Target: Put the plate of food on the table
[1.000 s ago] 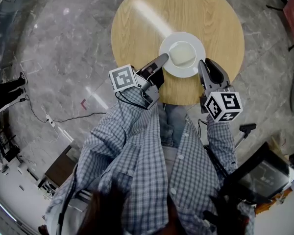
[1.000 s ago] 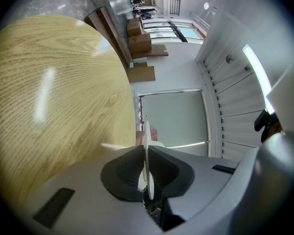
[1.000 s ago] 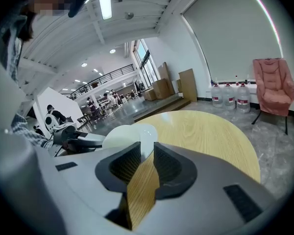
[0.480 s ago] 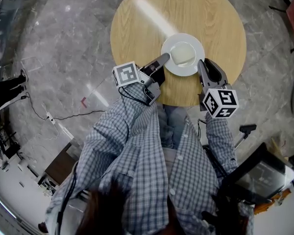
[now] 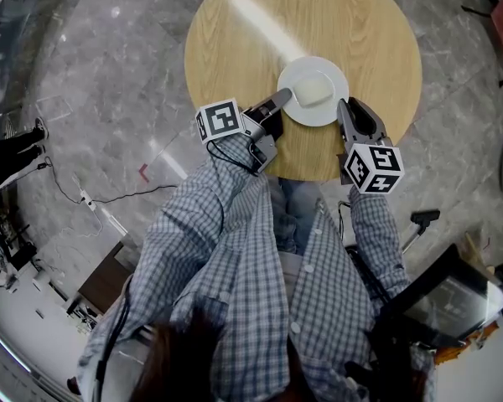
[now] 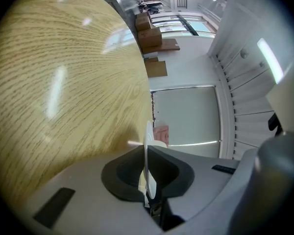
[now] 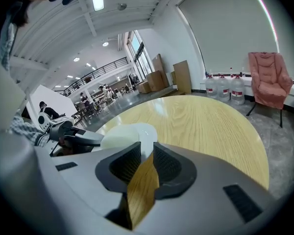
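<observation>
Sinking between both claws, the plate (image 5: 330, 112) now hangs lower over the near side of the round wooden counter (image 5: 251, 57) than a second ago. Whether it touches the wood yet I cannot tell. The left claw (image 5: 282, 100) is clenched on its left rim, and the right claw (image 5: 344, 107) pinches the right rim at its tips. Set-down looks close, with release still to come. I count one plate, one pale lump of food (image 5: 313, 89), one counter, two claws.
</observation>
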`<action>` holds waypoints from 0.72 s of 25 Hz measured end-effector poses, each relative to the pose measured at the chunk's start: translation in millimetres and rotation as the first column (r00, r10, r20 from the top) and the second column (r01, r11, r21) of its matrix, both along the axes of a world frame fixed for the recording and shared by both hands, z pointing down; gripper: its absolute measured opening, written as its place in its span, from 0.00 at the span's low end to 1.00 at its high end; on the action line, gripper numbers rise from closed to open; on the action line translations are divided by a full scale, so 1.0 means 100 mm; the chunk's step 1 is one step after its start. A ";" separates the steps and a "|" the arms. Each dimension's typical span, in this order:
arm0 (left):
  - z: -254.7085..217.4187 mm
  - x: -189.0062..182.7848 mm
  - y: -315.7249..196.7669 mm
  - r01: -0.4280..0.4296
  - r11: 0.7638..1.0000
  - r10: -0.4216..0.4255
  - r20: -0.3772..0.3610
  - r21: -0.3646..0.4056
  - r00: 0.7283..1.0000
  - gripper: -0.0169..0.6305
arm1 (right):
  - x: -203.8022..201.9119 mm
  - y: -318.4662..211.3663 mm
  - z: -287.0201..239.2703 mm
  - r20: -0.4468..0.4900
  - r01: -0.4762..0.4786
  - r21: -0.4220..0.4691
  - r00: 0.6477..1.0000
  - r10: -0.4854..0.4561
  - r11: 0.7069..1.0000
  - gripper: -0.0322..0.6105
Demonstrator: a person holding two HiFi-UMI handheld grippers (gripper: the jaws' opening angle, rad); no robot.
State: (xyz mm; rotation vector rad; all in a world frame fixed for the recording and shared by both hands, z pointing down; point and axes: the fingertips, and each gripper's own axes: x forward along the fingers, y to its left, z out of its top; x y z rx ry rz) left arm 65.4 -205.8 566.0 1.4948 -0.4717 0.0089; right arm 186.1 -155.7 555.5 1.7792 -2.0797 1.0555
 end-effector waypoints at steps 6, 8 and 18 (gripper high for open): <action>0.12 0.00 0.03 -0.004 1.000 0.005 0.036 -0.028 0.999 0.06 | 0.00 0.02 0.15 -0.022 0.002 -0.031 1.000 -0.003 1.000 0.18; 0.14 -0.01 0.04 -0.006 0.999 0.007 0.045 -0.033 0.999 0.06 | -0.01 0.03 0.16 -0.030 0.006 -0.039 1.000 -0.007 0.999 0.18; 0.16 0.07 0.08 -0.093 0.996 0.093 0.092 -0.006 0.991 0.06 | -0.14 -0.03 0.21 -0.078 0.051 -0.057 0.995 -0.055 0.997 0.15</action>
